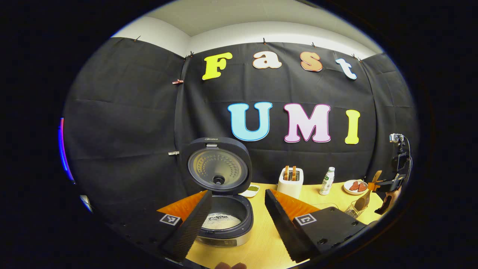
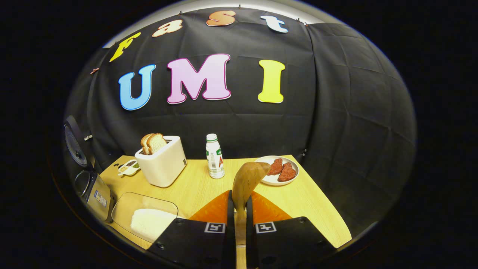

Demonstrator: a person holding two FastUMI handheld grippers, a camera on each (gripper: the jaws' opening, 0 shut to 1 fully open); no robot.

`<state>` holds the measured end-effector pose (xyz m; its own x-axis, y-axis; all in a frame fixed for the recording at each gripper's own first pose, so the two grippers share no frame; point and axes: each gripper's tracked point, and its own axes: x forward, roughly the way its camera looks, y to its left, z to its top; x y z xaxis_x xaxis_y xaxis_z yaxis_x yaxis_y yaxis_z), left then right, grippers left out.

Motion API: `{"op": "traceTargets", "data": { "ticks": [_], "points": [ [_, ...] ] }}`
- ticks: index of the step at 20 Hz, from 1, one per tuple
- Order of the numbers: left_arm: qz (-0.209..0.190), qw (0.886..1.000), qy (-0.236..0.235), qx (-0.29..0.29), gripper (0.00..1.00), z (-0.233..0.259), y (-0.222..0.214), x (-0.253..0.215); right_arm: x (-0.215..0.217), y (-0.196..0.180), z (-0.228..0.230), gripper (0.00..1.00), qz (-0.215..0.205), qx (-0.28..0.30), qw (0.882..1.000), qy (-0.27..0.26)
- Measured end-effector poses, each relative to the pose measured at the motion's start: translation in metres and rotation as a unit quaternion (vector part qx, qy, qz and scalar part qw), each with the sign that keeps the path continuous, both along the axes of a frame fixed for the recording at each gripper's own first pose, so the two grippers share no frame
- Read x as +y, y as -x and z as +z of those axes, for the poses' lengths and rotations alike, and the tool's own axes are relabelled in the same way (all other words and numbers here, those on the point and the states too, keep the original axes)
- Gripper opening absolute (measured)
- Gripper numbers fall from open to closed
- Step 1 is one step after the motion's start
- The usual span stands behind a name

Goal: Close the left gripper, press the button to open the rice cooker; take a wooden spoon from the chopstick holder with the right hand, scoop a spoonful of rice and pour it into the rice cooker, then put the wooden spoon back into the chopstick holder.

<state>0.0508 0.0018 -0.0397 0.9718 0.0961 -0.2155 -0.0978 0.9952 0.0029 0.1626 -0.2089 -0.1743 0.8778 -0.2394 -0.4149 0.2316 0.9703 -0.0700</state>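
So the rice cooker sits right between the left gripper's two fingers, which are spread wide with nothing in them. Its lid stands flipped up, and one patch of white rice shows in the pot. Past the right-hand finger there's one white toaster with two slices of toast sticking up, one small white dish with something green in it just left of the toaster, one bottle and one plate carrying two reddish pieces. Further right, at the table's edge, stands one wire chopstick holder, and just above it the right gripper shows up far off, with a hand behind it, carrying the wooden spoon.

From the right gripper view, the right gripper's fingers are pressed on the spoon's handle, one each side, so it's pinching it. The spoon bowl pokes up straight ahead of the fingertips, looks empty from here, and overlaps the plate of two red pieces behind it. Left of the fingers lies one clear container with a heap of rice inside. Beyond that is the toaster, the bottle stands almost dead ahead, and the cooker sits way off at the left edge. Can't tell what exactly the little dish holds.
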Motion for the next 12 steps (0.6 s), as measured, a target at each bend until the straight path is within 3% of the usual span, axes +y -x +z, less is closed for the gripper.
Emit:
{"op": "traceTargets", "data": {
  "ticks": [6, 9, 12],
  "points": [
    [-0.005, 1.000, -0.003, -0.006, 0.95, 0.005, 0.001, -0.004, -0.015, 0.016, -0.006, 0.36, -0.043, 0.008, 0.999, -0.013],
    [-0.008, 1.000, -0.003, -0.009, 0.95, 0.008, 0.001, -0.004, -0.028, 0.025, 0.004, 0.40, -0.088, 0.001, 0.996, -0.016],
    [-0.010, 1.000, -0.004, -0.010, 0.95, 0.007, -0.001, -0.004, -0.034, 0.030, 0.017, 0.47, -0.104, -0.013, 0.994, 0.000]
  ]
}}
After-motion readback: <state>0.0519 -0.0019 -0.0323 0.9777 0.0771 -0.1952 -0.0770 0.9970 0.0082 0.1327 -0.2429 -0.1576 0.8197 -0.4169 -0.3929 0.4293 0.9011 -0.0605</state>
